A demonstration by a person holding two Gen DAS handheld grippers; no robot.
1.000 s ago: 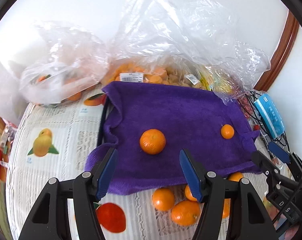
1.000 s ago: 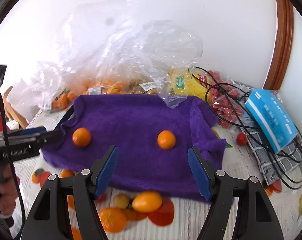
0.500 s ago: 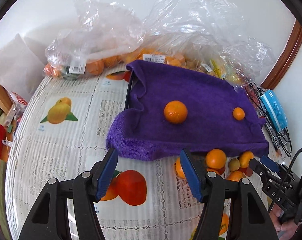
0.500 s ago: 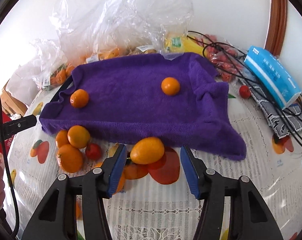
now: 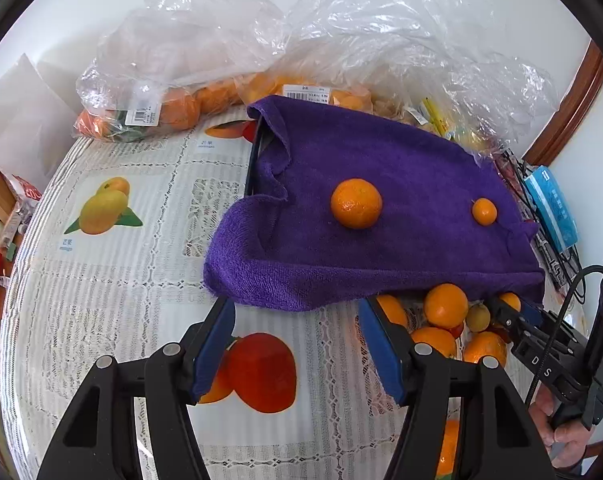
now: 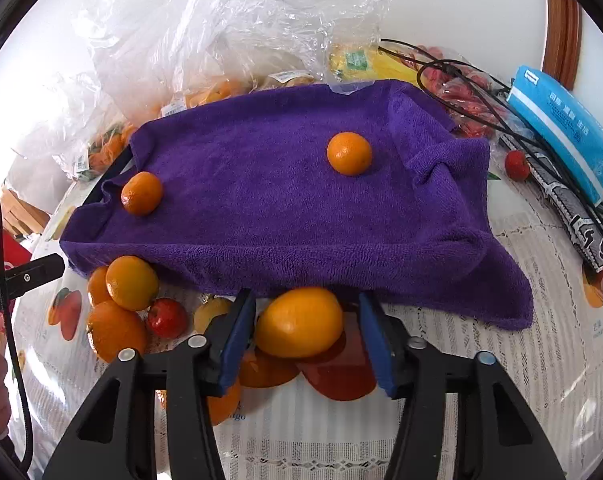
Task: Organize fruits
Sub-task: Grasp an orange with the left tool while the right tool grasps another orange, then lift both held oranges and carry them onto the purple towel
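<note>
A purple towel (image 5: 381, 208) (image 6: 285, 200) covers a tray. Two oranges lie on it: a big one (image 5: 356, 203) (image 6: 141, 193) and a smaller one (image 5: 484, 211) (image 6: 349, 153). Loose fruit lies on the tablecloth at the towel's near edge: oranges (image 6: 131, 282) (image 5: 445, 305), a small red fruit (image 6: 167, 317), a small yellow fruit (image 6: 211, 313). My right gripper (image 6: 307, 336) is open, its blue pads either side of a yellow-orange fruit (image 6: 299, 322), not touching it. It also shows in the left wrist view (image 5: 513, 314). My left gripper (image 5: 295, 344) is open and empty over the tablecloth before the towel.
Clear plastic bags of oranges (image 5: 173, 108) and other fruit (image 6: 229, 52) stand behind the towel by the wall. A blue packet (image 6: 561, 120), black cables (image 6: 461, 92), a red fruit (image 6: 516, 165) and a grey cloth (image 6: 581, 216) lie right. Fruit pictures are printed on the tablecloth (image 5: 101, 208).
Both grippers have drawn back from over the towel to its near edge. The right gripper has dropped around the yellow-orange fruit and its jaws have narrowed.
</note>
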